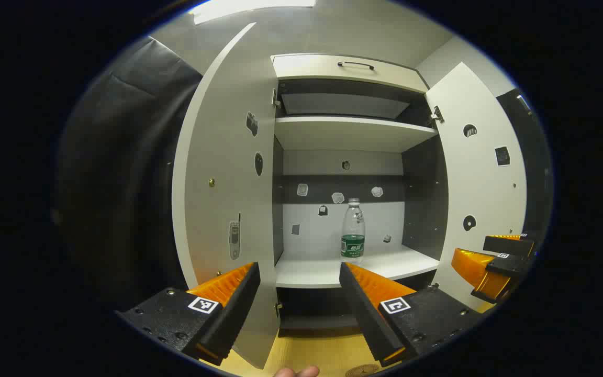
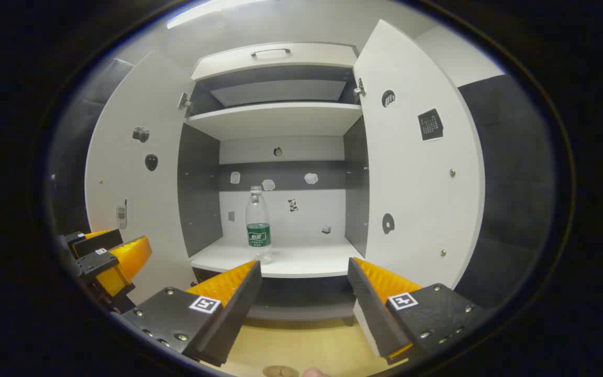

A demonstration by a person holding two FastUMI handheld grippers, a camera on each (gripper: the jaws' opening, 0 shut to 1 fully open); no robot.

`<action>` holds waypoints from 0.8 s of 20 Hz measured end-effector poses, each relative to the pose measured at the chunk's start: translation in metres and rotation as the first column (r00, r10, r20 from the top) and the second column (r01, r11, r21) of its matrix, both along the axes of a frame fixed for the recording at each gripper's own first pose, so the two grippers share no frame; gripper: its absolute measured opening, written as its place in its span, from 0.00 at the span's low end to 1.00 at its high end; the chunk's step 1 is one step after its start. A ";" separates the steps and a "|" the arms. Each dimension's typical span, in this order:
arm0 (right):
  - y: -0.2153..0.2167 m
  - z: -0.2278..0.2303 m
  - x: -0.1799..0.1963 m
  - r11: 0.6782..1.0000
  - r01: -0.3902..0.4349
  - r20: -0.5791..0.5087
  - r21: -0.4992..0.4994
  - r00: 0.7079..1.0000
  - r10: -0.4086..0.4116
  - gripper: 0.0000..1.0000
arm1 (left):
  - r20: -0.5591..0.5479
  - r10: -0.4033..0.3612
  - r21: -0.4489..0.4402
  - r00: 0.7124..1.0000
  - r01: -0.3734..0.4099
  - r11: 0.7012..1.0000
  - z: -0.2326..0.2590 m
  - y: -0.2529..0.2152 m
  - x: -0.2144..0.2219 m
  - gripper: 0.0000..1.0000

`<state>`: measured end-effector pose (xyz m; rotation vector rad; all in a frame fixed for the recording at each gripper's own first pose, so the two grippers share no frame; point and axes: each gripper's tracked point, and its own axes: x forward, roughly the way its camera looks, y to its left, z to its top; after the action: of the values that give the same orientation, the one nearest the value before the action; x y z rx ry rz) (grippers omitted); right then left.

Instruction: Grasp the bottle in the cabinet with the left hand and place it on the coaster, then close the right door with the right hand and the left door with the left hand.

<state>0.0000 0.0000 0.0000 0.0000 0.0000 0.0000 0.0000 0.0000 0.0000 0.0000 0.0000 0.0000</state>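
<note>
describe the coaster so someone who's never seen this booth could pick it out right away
Start at the white cabinet with both doors swung open and drop your eye to the yellow wooden surface in front of it. The coaster is the small round brownish disc lying flat there, at the very bottom edge of the right gripper view. It lies low and flat, unlike the upright bottle on the shelf.

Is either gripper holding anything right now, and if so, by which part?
Nothing is held. The left gripper and right gripper both have open jaws, short of the cabinet. The bottle stands untouched on the shelf.
</note>
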 end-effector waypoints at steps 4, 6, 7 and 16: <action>-0.001 0.001 0.001 1.000 -0.003 -0.001 0.003 1.000 0.003 1.00 | -0.001 0.000 0.008 1.000 0.000 1.000 -0.001 -0.002 0.002 0.96; -0.003 0.002 0.002 1.000 -0.002 0.000 0.004 1.000 0.002 1.00 | -0.003 0.002 0.011 1.000 -0.002 1.000 -0.002 -0.002 0.001 0.96; -0.003 0.002 0.002 1.000 -0.002 -0.001 0.005 1.000 0.002 1.00 | -0.003 0.002 0.013 1.000 -0.002 1.000 -0.002 -0.002 0.002 0.96; -0.005 0.004 0.007 1.000 -0.005 -0.005 0.005 1.000 0.005 1.00 | -0.012 0.006 0.017 1.000 -0.006 1.000 -0.005 -0.002 0.009 0.96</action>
<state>0.0068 -0.0055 0.0043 0.0052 0.0048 0.0052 0.0086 -0.0024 -0.0051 0.0172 0.0121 0.0058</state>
